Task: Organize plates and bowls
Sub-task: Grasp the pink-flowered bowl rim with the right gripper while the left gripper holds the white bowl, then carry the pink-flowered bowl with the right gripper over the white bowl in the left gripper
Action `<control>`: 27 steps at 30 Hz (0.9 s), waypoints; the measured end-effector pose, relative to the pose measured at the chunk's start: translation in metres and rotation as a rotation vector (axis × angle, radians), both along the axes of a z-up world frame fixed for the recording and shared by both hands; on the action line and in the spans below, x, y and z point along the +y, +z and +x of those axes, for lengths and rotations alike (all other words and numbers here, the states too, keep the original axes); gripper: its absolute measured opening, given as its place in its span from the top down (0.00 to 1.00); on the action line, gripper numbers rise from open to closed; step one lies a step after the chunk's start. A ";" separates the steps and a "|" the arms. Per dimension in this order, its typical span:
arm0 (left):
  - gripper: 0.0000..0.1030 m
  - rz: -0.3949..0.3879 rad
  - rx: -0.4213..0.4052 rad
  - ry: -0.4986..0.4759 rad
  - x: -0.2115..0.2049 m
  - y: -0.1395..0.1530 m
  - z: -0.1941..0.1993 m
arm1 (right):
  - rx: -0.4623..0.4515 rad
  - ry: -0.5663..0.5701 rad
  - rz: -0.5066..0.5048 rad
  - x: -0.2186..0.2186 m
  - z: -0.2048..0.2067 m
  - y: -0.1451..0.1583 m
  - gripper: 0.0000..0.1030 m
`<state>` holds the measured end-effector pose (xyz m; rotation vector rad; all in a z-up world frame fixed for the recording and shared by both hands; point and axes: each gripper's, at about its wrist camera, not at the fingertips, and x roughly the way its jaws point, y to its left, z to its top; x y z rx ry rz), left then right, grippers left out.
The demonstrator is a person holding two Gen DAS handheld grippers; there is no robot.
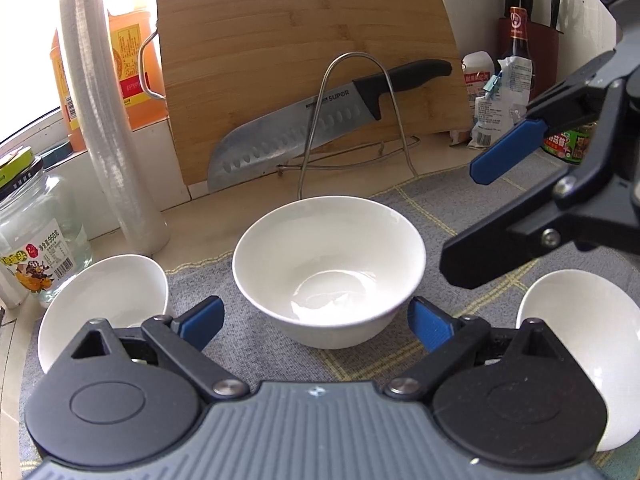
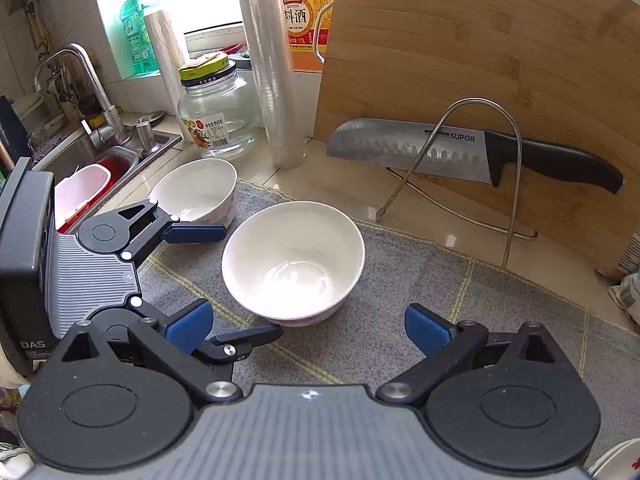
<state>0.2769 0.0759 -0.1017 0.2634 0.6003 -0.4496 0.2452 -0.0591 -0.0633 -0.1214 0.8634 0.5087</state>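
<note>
Left wrist view: nearest the lens, the left tongs stand wide apart and hold nothing, their blue fingertips flanking the near wall of the middle bowl without touching it. That white bowl sits upright on the grey cloth that covers the desk. A second bowl lies just to the left of the tongs, partly behind the left finger, and a third bowl lies to their right. Above and to the right, the right tongs hang in the air, spread wide and empty. Beyond the middle bowl a knife rests in a wire rack against a wooden cutting board — a glass jar stands far left.

Right wrist view: the right tongs are open wide with nothing between them, and the middle bowl sits just ahead, between their tips and apart from both. The left tongs come in from the left, also wide — one fingertip near the far-left bowl, the other low beside the middle bowl. A sink lies far left.
</note>
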 end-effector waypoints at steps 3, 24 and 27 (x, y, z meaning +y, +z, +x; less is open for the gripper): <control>0.05 0.007 0.003 -0.006 -0.001 -0.003 0.003 | 0.019 0.010 0.006 0.005 0.015 -0.004 0.00; 0.08 -0.026 0.016 -0.056 -0.001 -0.005 0.013 | 0.108 0.074 0.025 0.023 0.070 -0.034 0.13; 0.08 -0.030 0.021 -0.060 -0.001 -0.005 0.014 | 0.111 0.084 0.031 0.024 0.070 -0.034 0.17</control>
